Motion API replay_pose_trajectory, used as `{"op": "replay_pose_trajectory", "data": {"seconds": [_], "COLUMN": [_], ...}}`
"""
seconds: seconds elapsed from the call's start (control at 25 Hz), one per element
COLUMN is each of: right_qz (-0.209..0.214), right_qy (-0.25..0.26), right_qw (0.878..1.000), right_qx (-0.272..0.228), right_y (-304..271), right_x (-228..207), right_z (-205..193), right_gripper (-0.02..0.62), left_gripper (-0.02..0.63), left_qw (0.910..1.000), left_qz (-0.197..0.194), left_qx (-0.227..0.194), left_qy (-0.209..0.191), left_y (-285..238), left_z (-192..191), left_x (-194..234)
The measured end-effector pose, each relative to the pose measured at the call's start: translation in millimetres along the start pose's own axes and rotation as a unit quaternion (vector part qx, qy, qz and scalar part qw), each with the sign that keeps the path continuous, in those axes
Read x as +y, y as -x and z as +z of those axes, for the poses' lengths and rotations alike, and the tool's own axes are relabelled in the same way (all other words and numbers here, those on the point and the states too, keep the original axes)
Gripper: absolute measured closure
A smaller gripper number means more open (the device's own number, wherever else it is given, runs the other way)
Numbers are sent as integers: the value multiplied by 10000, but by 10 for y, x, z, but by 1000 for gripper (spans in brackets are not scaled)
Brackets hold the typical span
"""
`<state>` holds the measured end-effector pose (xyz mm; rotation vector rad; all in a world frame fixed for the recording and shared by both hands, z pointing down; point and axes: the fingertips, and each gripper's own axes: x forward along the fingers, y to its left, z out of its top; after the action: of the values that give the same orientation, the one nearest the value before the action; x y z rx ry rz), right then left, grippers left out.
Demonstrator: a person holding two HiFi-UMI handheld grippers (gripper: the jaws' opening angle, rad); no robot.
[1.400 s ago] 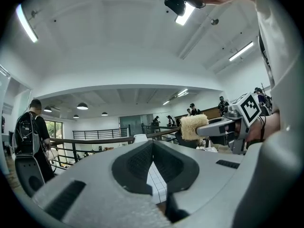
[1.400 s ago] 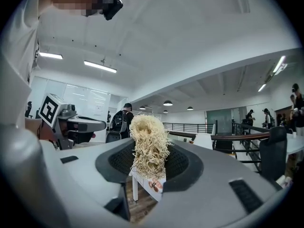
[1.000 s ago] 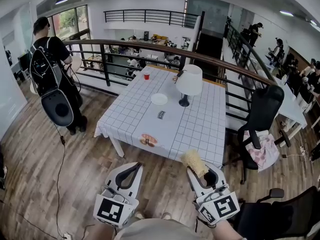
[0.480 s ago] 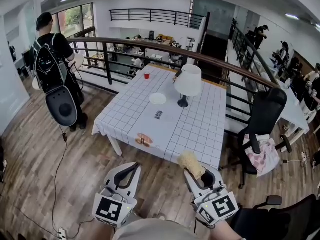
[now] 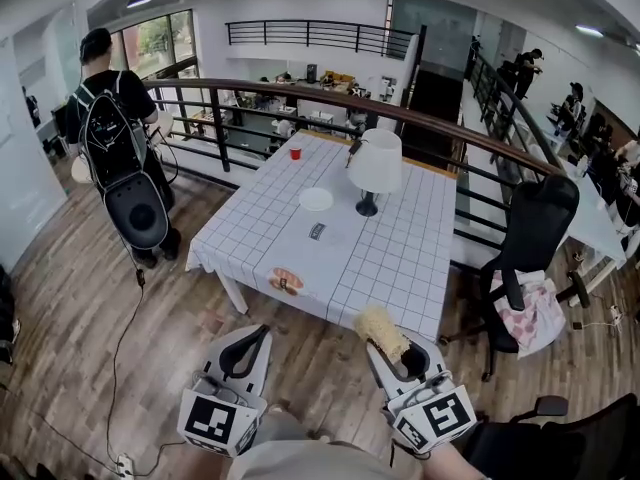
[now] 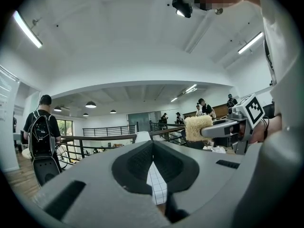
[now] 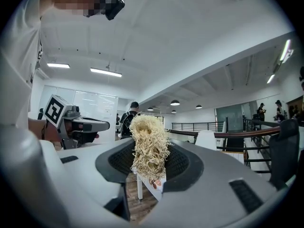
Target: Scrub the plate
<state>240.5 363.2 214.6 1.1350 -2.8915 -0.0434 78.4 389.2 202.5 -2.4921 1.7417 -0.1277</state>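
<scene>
A white plate (image 5: 316, 199) lies on the checked tablecloth of the table (image 5: 400, 258), far ahead of both grippers. Near the table's front edge lies an orange dish (image 5: 285, 280) with something dark on it. My right gripper (image 5: 392, 350) is shut on a pale straw-coloured scrubber (image 5: 379, 329), which stands up between its jaws (image 7: 149, 148). My left gripper (image 5: 260, 334) is shut with nothing in it, its jaws meeting at the tip (image 6: 153, 146). Both are held over the wooden floor, short of the table.
A white lamp (image 5: 375, 163), a red cup (image 5: 295, 153) and a small dark object (image 5: 317, 231) also stand on the table. A person with a backpack (image 5: 115, 143) stands at the left. A black chair (image 5: 525, 238) is right of the table, and a railing (image 5: 300, 93) runs behind it.
The table has come slightly closer in the head view. The person with the backpack has shifted a little. Both grippers are held as before.
</scene>
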Motion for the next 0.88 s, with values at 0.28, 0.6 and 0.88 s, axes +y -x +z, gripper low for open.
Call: {"op": "replay_pose_trajectory", "data": {"seconds": [0.28,0.6,0.88], "right_qz": [106,87,56], "right_qy": [289,363,269], "right_qw": [9995,9991,9989], "right_qx": [99,185,376], "right_y": [-150,-684,-1421], "right_x": [6,-148,-337], "right_z": [-81,-184,-333], "right_gripper": [443,443,443], "left_gripper": [592,592,592], "left_qw": [9993,9995,9995], "left_qz": [323,233,67], "left_qx": [-92,77,118], "left_qy": [139,222,298], "left_y": [-115,-521,-1079], "left_z": [-107,-365,-572], "left_x": [184,549,1095]}}
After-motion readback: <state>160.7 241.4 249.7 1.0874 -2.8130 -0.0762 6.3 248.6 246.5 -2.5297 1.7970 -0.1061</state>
